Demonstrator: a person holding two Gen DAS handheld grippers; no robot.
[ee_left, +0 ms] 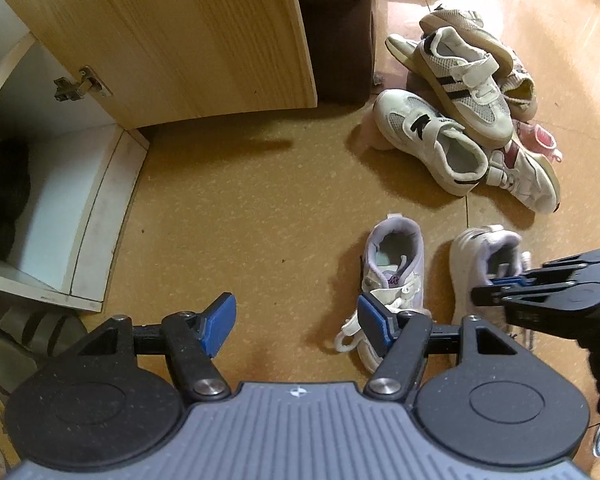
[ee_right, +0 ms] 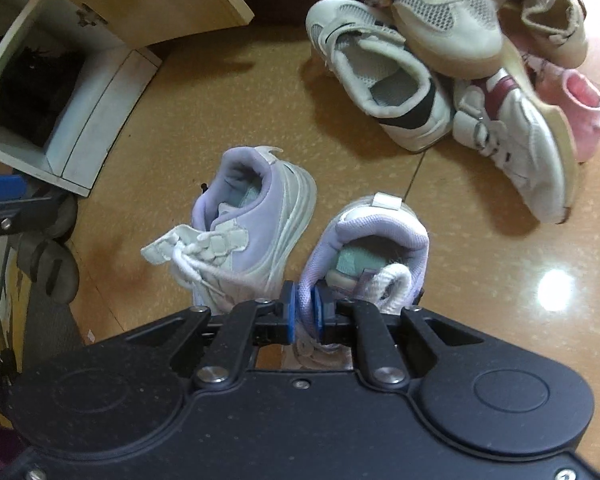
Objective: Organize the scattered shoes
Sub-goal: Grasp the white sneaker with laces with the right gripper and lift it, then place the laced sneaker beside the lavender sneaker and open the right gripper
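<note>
The right gripper (ee_right: 303,312) has its jaws clamped on a lilac shoe's (ee_right: 364,256) collar, just beside its mate (ee_right: 252,220). The left gripper (ee_left: 296,322) hangs open over bare floor (ee_left: 240,208) (roomy) between cabinet (ee_left: 88,200) and pile (ee_left: 460,112).

Wooden cabinet door (ee_left: 172,28) open on metal hinge (ee_left: 80,86); white cabinet interior (ee_left: 66,184); speckled tan floor (ee_left: 260,208).

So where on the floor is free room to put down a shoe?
Bare floor lies between the open cabinet and the lilac pair. The pile beyond is crowded. The right gripper pinches one lilac shoe.
</note>
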